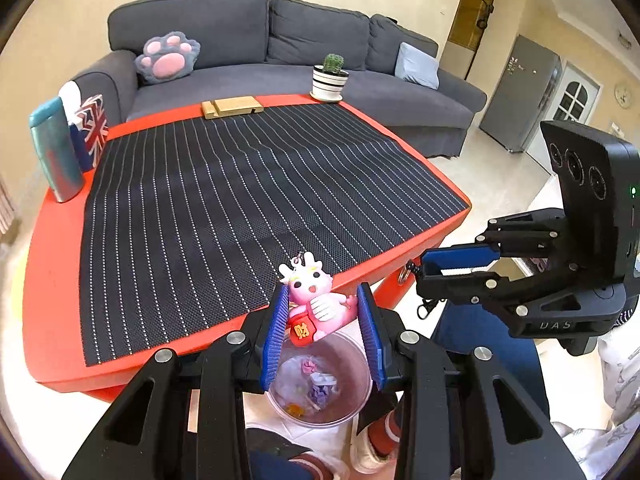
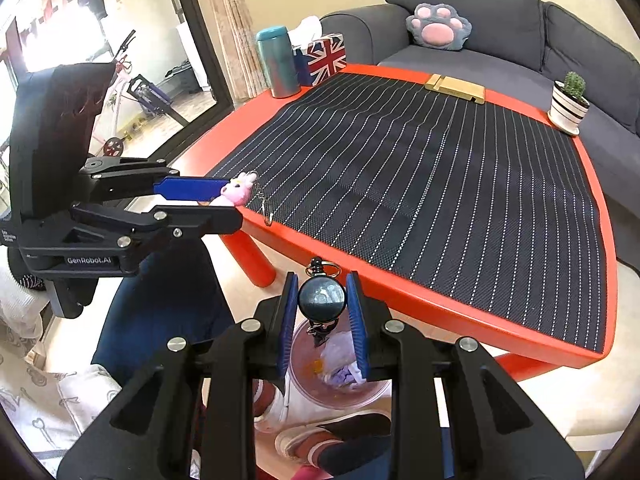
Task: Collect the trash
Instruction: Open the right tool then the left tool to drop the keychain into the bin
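Note:
My left gripper point(image 1: 322, 300) is shut on a pink dragon keychain toy point(image 1: 316, 304), held over a clear round bin point(image 1: 352, 364) on the floor with crumpled wrappers inside. In the right wrist view my right gripper point(image 2: 322, 284) is shut on a black round keychain disc point(image 2: 322, 296), with its ring and clip hanging free above the same bin point(image 2: 352, 404). Each gripper shows in the other's view: the right gripper point(image 1: 420, 274) at the right with a key ring point(image 1: 403, 276) sticking out, and the left gripper point(image 2: 224, 200) at the left with the pink toy point(image 2: 238, 192).
A red table point(image 1: 52, 280) with a black striped mat point(image 1: 240, 200) stands just beyond the bin. On it are a teal bottle point(image 1: 56, 156), a flag-print tissue box point(image 1: 90, 132), a wooden stand point(image 1: 232, 106) and a potted cactus point(image 1: 330, 80). A grey sofa point(image 1: 280, 40) lies behind. A person's legs and shoes point(image 2: 304, 440) flank the bin.

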Available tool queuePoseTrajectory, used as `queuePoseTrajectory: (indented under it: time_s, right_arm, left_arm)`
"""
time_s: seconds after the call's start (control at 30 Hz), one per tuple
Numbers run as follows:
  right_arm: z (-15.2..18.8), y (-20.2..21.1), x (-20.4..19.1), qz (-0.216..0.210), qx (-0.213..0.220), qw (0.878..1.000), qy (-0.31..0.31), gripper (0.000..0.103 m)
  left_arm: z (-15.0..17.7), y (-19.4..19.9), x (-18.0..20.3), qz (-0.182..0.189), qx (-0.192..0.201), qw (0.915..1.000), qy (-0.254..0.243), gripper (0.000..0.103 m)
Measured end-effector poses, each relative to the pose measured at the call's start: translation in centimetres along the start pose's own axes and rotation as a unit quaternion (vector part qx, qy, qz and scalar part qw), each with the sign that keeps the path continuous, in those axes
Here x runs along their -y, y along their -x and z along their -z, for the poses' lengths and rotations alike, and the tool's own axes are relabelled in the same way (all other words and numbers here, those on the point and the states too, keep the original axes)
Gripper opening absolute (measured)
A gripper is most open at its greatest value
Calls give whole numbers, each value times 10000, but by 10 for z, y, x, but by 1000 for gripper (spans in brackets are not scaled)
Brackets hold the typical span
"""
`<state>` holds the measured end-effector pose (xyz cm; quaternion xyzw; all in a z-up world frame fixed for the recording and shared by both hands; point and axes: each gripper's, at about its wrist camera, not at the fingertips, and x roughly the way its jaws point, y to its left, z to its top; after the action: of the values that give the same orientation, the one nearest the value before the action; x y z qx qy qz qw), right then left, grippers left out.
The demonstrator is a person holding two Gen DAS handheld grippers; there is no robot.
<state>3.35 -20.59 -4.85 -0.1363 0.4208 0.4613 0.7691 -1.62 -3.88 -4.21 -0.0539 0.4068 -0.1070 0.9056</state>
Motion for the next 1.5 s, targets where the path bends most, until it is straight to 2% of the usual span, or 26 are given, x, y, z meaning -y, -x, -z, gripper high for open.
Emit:
queuePoseTrajectory:
  time_s: [0.03,0.07,0.1,0.17,0.3,1.2,1.33,1.4,1.43,1.47,1.5]
  right_arm:
    - [0,0,1,17,6,10000,-22,26]
    - [1,0,2,48,25,10000,-44,36]
    - [-1,1,4,70,55,9999,-64,56]
    - [-1,4,7,107,148,9997,-151,72]
    - [-1,6,12,188,223,9992,-269,87]
    - [7,20,26,377,355,9971,-552,90]
    - [7,22,28,389,382,9968,-591,90]
    - [8,23,29,397,383,9966,-611,90]
    - [9,23,29,401,381,9965,-618,90]
    - [9,23,30,405,378,9965,-628,90]
    - [9,23,30,404,379,9964,-635,90]
  left_arm:
    - [-1,0,0,-4,0,10000,0,34]
    - [-1,-1,0,-5,1,10000,1,34]
    - [-1,-1,0,-7,4,10000,3,34]
    - [-1,-1,0,-7,5,10000,13,34]
    - [0,-3,0,-3,-29,10000,18,34]
    - [10,-12,22,169,-212,9995,-179,34]
    - [9,-14,23,229,-253,9993,-172,37]
    - [8,-15,22,251,-259,9993,-114,57]
    - [7,-15,20,255,-213,9994,-41,75]
    - [6,-15,17,264,-183,9995,15,85]
    - [6,-14,15,248,-160,9995,77,88]
